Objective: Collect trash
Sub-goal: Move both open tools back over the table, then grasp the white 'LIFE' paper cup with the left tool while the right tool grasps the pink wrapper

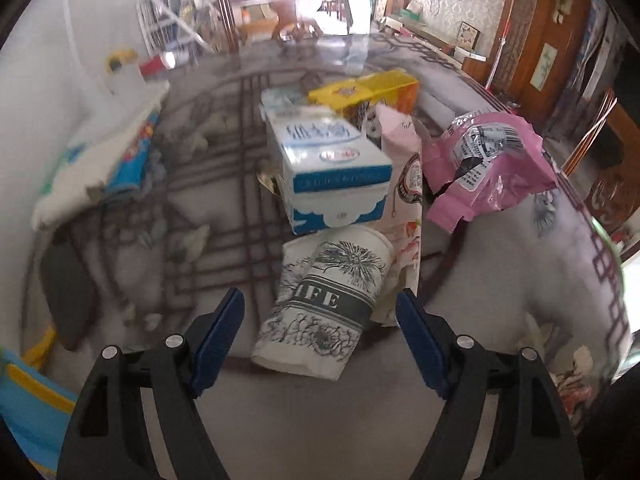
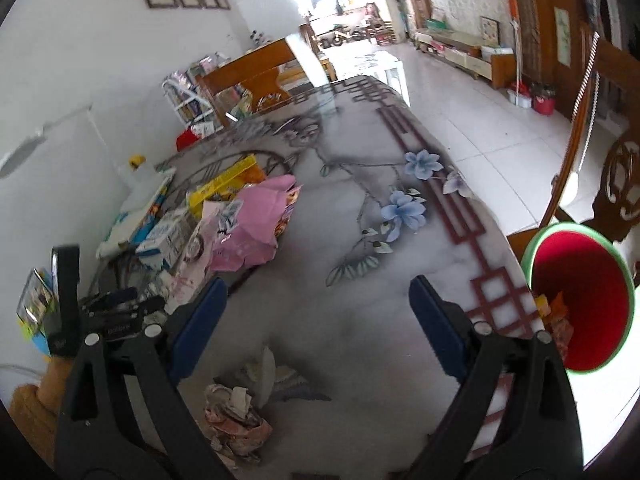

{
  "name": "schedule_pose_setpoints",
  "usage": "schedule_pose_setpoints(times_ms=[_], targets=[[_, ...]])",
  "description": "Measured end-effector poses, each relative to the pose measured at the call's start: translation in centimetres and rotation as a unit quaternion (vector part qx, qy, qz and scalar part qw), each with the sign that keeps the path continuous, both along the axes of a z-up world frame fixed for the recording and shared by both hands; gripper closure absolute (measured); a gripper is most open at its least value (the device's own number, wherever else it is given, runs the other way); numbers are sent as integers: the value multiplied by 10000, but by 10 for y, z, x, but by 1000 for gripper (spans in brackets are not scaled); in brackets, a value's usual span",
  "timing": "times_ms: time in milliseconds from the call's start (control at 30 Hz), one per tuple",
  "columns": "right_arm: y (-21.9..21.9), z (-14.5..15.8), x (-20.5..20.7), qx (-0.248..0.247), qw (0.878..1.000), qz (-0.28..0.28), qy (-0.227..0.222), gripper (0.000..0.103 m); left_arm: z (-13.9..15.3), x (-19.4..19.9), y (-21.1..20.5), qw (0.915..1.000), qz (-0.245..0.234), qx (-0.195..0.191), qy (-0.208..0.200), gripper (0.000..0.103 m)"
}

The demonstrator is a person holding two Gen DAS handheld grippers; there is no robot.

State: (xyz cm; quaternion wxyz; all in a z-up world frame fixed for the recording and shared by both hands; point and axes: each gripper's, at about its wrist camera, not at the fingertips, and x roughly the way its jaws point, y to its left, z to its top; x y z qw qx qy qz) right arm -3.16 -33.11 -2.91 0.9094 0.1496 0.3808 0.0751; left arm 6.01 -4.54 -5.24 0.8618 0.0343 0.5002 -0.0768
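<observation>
In the left wrist view my left gripper (image 1: 320, 312) is open, its blue pads on either side of a flattened paper cup (image 1: 324, 300) printed with flowers, lying on the table (image 1: 120, 280). Behind the cup lie a blue-and-white milk carton (image 1: 332, 168), a yellow box (image 1: 368, 90) and a pink wrapper (image 1: 488, 164). In the right wrist view my right gripper (image 2: 316, 300) is open and empty above the table (image 2: 360, 340). A crumpled wrapper (image 2: 236, 412) lies below it. A red bin with a green rim (image 2: 580, 300) stands beside the table's right edge, with trash inside.
A white cloth and a blue packet (image 1: 100, 152) lie at the table's left, by the wall. A dark phone-like object (image 1: 68, 292) lies at left. Wooden chairs (image 2: 616, 168) stand right of the table. The pile of trash (image 2: 224, 216) shows at left in the right wrist view.
</observation>
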Motion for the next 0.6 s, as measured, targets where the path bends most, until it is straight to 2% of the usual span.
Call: schedule_pose_setpoints(times_ms=[200,233,300,333,467,600], targets=[[1,-4,1,2,10000,24,79,12,-11,4,5,9990,123,-400,151,30],[1,-4,1,11,10000,14,90,12,-13,4,4,9985,81,-500,203,33],[1,-5,2,26,9999,-1,123,12,-14,1,0,9978,-69,-585,317,50],[1,-5,3,26,9999,1,136,12,-14,-1,-4,9977,-135,-579,336,53],[4,-6,4,-37,9998,38,166,12,-13,-3,-8,9977,-202,-567,315,54],[8,-7,5,-117,9997,80,223,12,-16,3,-3,9959,-49,-835,350,52]])
